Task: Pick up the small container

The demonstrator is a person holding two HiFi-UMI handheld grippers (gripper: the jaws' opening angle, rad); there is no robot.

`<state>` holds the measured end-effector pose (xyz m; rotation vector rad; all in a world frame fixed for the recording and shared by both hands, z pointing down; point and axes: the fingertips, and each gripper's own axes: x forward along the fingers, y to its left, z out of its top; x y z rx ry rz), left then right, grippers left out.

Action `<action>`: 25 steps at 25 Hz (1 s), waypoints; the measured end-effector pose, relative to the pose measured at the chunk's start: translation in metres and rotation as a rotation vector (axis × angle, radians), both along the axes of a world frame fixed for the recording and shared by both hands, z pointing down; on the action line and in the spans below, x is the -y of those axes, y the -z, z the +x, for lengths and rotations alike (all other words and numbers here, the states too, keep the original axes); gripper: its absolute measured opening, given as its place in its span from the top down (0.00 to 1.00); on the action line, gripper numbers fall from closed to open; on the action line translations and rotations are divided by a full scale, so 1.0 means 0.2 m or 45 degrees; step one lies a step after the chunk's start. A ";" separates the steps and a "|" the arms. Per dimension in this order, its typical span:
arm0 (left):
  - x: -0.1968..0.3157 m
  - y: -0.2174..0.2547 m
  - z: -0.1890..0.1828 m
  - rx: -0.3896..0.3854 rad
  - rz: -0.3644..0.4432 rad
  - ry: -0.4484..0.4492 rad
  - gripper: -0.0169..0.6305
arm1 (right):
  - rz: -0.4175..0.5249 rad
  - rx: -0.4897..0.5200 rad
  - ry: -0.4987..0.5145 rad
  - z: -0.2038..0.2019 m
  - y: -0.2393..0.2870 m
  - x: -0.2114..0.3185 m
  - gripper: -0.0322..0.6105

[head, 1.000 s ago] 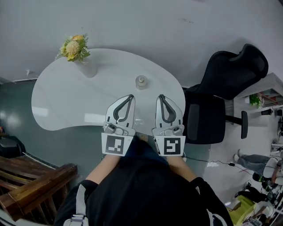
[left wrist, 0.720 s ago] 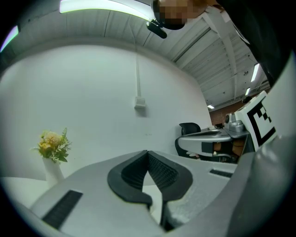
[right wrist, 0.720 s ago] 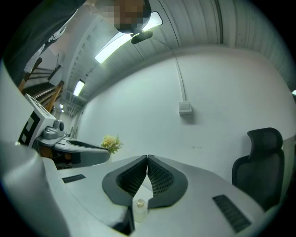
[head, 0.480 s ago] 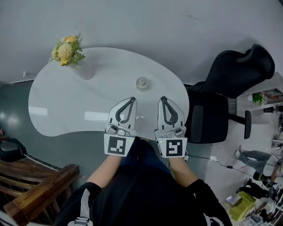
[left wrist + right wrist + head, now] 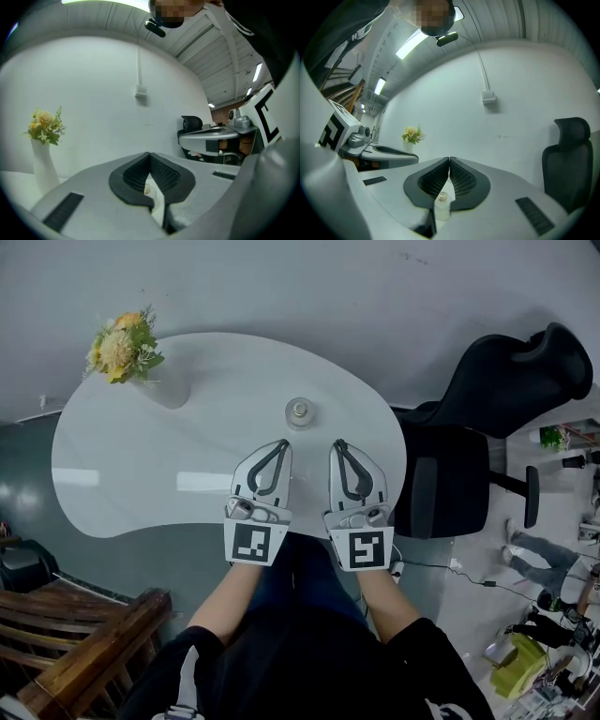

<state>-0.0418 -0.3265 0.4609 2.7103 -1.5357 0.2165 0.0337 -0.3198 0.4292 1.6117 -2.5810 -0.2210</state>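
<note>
A: Where is the small container?

B: It stands upright on the white table, toward the far edge and a little right of the middle. It is clear with a small cap, and nothing touches it.

A: And the two grippers?

B: Both hang over the near edge of the table, side by side, pointing toward the far wall. The left gripper sits just left of the right gripper, with a narrow gap between them. The container stands beyond their tips, roughly in line with that gap, near but clearly apart.

A: Are the claws wide or narrow?

B: Closed, both of them. In the left gripper view the ribbed black pads meet at the tips and pinch nothing. The right gripper view shows the same: tips together, no grip on anything. Each view shows the container only through the hollow behind the tips, standing on the table farther off.

A: What else is on the table?

B: A white vase with yellow and green flowers, at the far left, well apart from the container.

A: And around it?

B: A black office chair stands to the right of the table, and a wooden bench sits at the near left. The person's dark top fills the near edge of the head view.
</note>
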 end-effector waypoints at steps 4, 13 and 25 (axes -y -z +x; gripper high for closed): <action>0.03 -0.06 0.03 -0.008 -0.024 -0.007 0.96 | -0.018 -0.028 0.008 -0.01 -0.06 0.02 0.91; 0.09 -0.22 0.03 0.003 -0.072 -0.013 0.96 | -0.164 -0.025 -0.012 -0.02 -0.26 0.07 0.91; 0.19 -0.40 0.02 0.073 -0.050 -0.052 0.96 | -0.246 -0.013 -0.043 -0.02 -0.48 0.15 0.91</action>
